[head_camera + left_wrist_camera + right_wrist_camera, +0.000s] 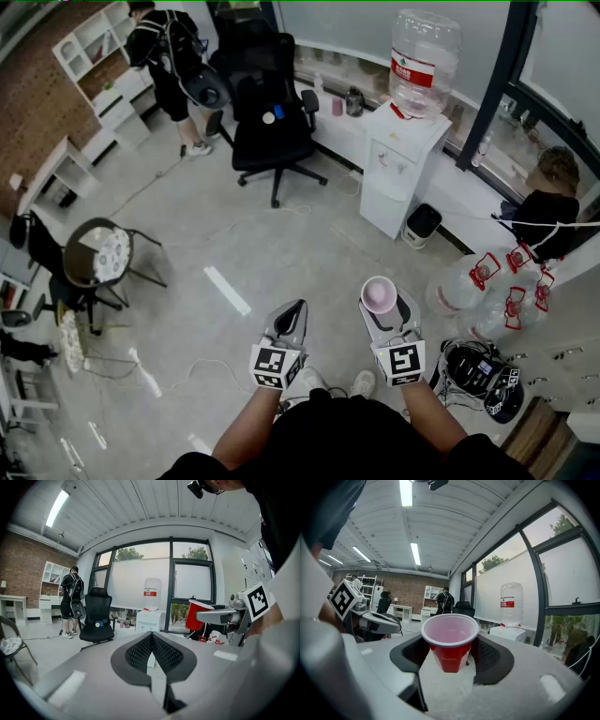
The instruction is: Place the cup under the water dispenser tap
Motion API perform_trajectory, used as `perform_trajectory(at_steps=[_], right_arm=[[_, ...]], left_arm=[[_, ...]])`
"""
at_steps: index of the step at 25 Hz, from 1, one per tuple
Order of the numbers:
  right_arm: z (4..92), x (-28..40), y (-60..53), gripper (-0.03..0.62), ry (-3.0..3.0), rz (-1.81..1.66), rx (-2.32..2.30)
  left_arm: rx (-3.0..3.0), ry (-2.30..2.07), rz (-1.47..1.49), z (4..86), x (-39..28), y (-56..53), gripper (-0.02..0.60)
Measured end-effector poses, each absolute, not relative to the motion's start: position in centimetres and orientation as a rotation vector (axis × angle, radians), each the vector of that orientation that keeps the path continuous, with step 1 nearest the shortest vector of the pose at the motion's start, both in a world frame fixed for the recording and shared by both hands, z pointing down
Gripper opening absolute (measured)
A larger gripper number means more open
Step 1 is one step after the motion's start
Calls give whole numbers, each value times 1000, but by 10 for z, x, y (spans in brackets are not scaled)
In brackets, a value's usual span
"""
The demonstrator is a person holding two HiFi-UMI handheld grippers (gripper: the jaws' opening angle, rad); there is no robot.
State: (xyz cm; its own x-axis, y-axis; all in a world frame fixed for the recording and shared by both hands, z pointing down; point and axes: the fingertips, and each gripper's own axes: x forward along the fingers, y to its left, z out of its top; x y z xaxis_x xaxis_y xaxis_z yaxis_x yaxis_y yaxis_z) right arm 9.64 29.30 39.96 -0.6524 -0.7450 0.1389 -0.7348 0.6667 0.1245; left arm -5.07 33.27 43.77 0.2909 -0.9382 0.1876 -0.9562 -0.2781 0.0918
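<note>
- Grey concrete floor (281, 234) of an office; a brick wall (37, 103) with white shelves (94, 47) runs along its left edge and tall windows along its far edge.
- The water dispenser (398, 173), bottle (425, 61) on top, stands at the floor's far edge beside a black office chair (272, 122).
- A person (169, 56) stands at the far left corner by the shelves.
- The right gripper (384, 302) clamps its fingers on the red cup (450, 641), upright over the floor's near edge and well apart from the dispenser.
- The left gripper (292, 314) has its jaws pressed together, empty.
- Only the head view shows the spare bottles (487, 281) at the right edge.
- Only the gripper views show the ceiling lights (406, 491).
</note>
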Motion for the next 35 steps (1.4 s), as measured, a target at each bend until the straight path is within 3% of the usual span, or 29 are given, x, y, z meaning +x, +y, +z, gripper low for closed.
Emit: perform_trajectory(at_steps=[23,35], right_arm=[[406,28,293,285,-2656,-98,1292],[408,26,210,284,-2647,-63,1355]], left_arm=[[2416,-1666,142,451,-121,343,17],[2423,-1620,162,457,-132,266,17]])
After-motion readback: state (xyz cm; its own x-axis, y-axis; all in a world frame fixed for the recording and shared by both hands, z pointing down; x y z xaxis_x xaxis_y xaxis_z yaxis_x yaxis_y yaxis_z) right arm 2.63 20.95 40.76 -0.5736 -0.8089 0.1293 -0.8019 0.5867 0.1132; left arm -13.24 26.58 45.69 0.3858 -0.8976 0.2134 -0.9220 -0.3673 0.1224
